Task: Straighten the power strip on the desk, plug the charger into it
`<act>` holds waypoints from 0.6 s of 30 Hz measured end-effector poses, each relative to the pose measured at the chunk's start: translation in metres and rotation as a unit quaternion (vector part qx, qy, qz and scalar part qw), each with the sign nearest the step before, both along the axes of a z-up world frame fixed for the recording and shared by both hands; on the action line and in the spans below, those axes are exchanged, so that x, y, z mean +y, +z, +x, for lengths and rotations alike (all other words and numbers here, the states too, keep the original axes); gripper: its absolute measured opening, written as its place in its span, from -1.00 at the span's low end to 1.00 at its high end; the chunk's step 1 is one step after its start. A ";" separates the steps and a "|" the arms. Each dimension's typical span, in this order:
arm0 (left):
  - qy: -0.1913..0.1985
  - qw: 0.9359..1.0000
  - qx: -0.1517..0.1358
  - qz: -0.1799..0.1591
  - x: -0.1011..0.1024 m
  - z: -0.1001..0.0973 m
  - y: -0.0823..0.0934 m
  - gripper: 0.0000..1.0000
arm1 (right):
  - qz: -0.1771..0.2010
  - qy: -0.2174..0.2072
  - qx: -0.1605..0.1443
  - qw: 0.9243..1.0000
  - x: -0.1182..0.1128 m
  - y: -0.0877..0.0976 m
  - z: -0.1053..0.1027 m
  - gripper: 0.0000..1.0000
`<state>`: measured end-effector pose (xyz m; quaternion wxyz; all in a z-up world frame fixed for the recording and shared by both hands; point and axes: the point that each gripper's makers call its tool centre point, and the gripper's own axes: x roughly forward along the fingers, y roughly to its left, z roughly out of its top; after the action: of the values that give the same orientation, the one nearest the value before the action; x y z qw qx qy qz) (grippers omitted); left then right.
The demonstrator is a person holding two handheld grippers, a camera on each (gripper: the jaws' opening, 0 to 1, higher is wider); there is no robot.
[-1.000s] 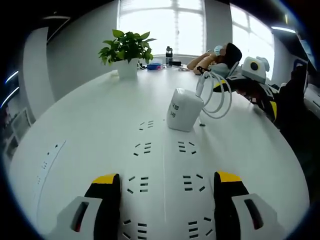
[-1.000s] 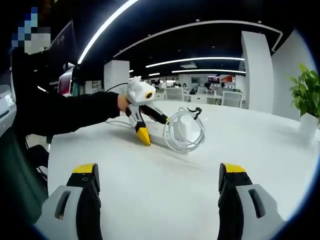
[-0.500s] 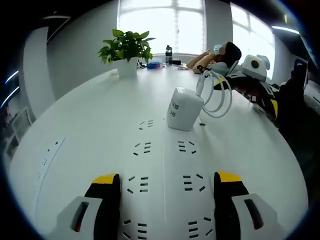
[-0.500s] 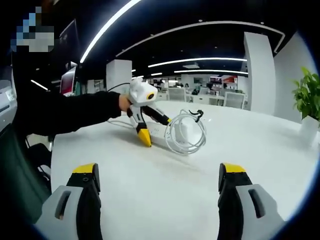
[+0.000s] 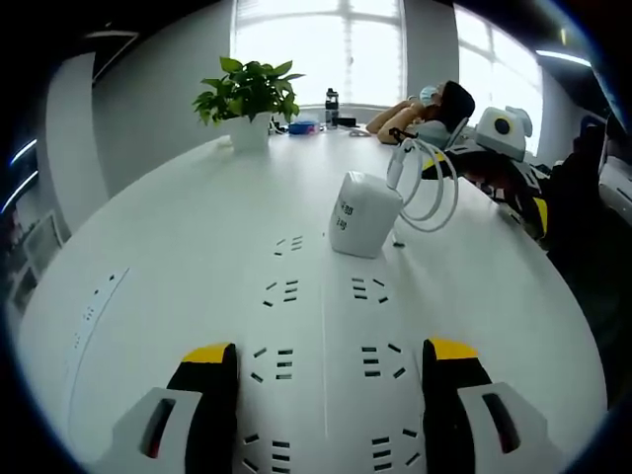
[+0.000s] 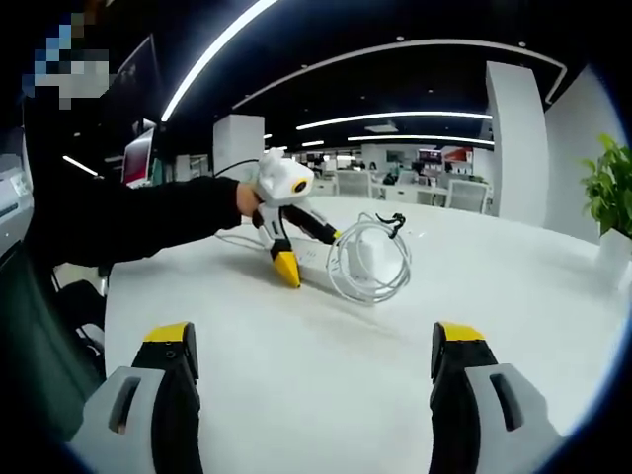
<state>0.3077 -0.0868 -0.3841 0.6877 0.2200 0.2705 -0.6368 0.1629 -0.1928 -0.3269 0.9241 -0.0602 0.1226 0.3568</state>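
A white power strip (image 5: 326, 326) with two rows of sockets lies on the white desk (image 5: 168, 247). My left gripper (image 5: 328, 355) straddles its near end, one yellow-tipped jaw pressed to each long side. A white charger (image 5: 361, 214) stands upright in a socket farther along, its coiled white cable (image 5: 434, 193) looping beside it. In the right gripper view the strip (image 6: 308, 259), the charger (image 6: 370, 252) and the left gripper (image 6: 281, 212), held by a dark-sleeved arm, sit ahead. My right gripper (image 6: 314, 341) hangs open over bare desk, nothing between its jaws.
A potted plant (image 5: 249, 94) stands at the desk's far end, with a bottle (image 5: 334, 107) and small items behind it. A person (image 5: 434, 104) leans on the far right edge. A flush panel (image 5: 94, 316) lies at the left.
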 end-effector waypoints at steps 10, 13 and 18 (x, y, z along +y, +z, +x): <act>-0.004 1.000 0.000 0.001 0.006 -0.010 -0.001 0.55 | -0.004 0.003 -0.003 1.000 0.004 0.002 -0.001 0.96; -0.006 1.000 -0.001 0.000 0.007 -0.013 0.000 0.55 | -0.003 0.005 -0.004 1.000 0.006 0.004 -0.002 0.96; -0.001 1.000 0.000 -0.002 0.011 -0.019 0.001 0.55 | -0.006 0.007 -0.004 1.000 0.008 0.004 -0.004 0.96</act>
<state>0.2889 -0.0761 -0.3831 0.6873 0.2194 0.2688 -0.6381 0.1590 -0.1851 -0.3230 0.9216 -0.0680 0.1210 0.3626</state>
